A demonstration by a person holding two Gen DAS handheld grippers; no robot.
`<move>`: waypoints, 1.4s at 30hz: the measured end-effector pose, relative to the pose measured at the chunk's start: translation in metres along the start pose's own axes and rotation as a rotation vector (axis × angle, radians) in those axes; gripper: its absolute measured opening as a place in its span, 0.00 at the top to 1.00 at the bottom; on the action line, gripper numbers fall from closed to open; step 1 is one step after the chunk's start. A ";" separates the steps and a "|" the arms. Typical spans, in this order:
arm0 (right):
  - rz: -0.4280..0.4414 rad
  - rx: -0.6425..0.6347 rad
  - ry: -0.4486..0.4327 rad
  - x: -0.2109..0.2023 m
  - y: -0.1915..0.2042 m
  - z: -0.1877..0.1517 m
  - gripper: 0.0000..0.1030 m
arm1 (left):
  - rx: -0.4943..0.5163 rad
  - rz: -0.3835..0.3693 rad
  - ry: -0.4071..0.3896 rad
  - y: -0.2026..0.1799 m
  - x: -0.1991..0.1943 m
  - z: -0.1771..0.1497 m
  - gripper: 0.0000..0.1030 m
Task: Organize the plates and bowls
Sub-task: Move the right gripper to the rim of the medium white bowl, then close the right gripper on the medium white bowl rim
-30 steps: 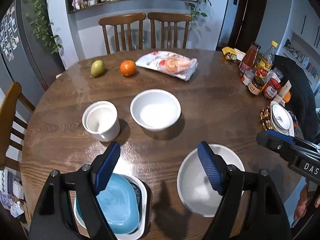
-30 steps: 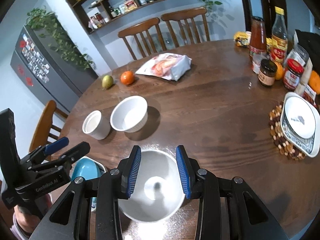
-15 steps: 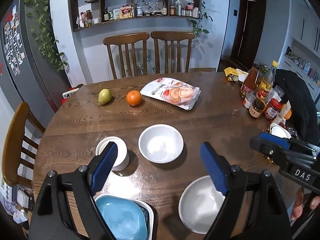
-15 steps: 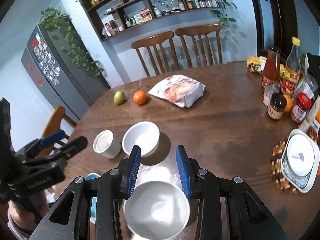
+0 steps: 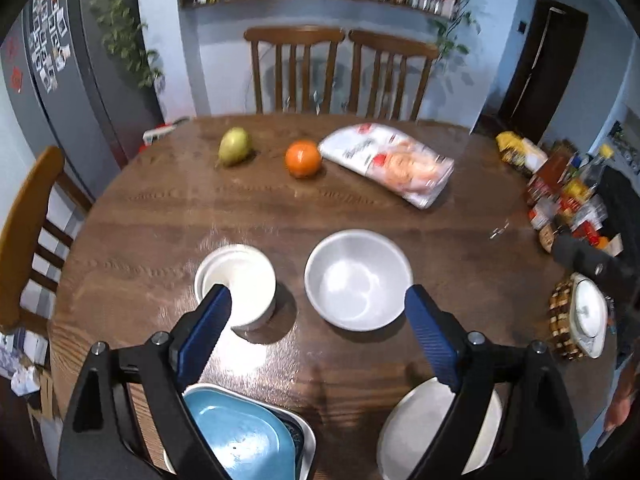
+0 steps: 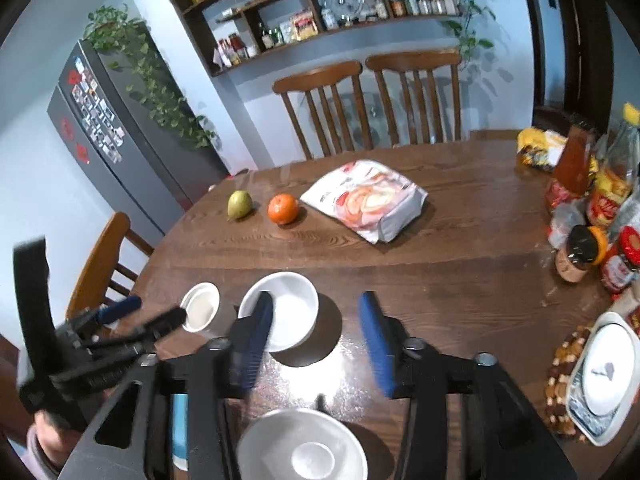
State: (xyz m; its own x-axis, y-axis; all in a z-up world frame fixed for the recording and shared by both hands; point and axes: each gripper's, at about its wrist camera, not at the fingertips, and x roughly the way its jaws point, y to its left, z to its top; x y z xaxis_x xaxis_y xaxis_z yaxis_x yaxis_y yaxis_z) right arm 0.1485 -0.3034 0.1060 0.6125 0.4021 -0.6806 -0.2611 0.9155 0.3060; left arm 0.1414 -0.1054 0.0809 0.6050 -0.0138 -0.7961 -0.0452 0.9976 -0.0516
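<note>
A white ceramic bowl (image 6: pixel 302 446) sits at the round wooden table's (image 6: pixel 460 264) near edge; right gripper (image 6: pixel 316 344) and left gripper (image 5: pixel 316 336) hover empty, jaws opening.

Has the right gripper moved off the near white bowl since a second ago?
Yes. The right gripper has pulled back and up from the near white bowl, now below its opening, empty jaws; the table stayed fixed.

Below the left gripper (image 5: pixel 316 332), the blue dish (image 5: pixel 236 440) and white plate (image 5: pixel 424 432) are cut off by the frame's edge. Jars (image 5: pixel 568 200) to its right blur, labels perhaps unreadable.
</note>
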 end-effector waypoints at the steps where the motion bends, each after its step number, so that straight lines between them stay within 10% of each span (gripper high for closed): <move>1: 0.006 -0.004 0.024 0.012 -0.001 0.001 0.50 | -0.003 0.001 0.015 0.000 0.006 -0.002 0.15; 29: 0.092 0.026 0.306 0.150 -0.011 -0.023 0.50 | -0.103 0.013 0.192 0.004 0.101 -0.020 0.18; 42: 0.101 0.023 0.330 0.164 -0.008 -0.028 0.50 | -0.072 -0.001 0.217 -0.001 0.116 -0.018 0.37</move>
State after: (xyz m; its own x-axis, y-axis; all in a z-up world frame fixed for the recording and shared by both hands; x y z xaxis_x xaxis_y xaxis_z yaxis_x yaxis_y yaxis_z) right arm 0.2306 -0.2447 -0.0265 0.3093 0.4755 -0.8235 -0.2892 0.8720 0.3949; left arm 0.1971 -0.1088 -0.0219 0.4198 -0.0370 -0.9068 -0.1061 0.9903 -0.0896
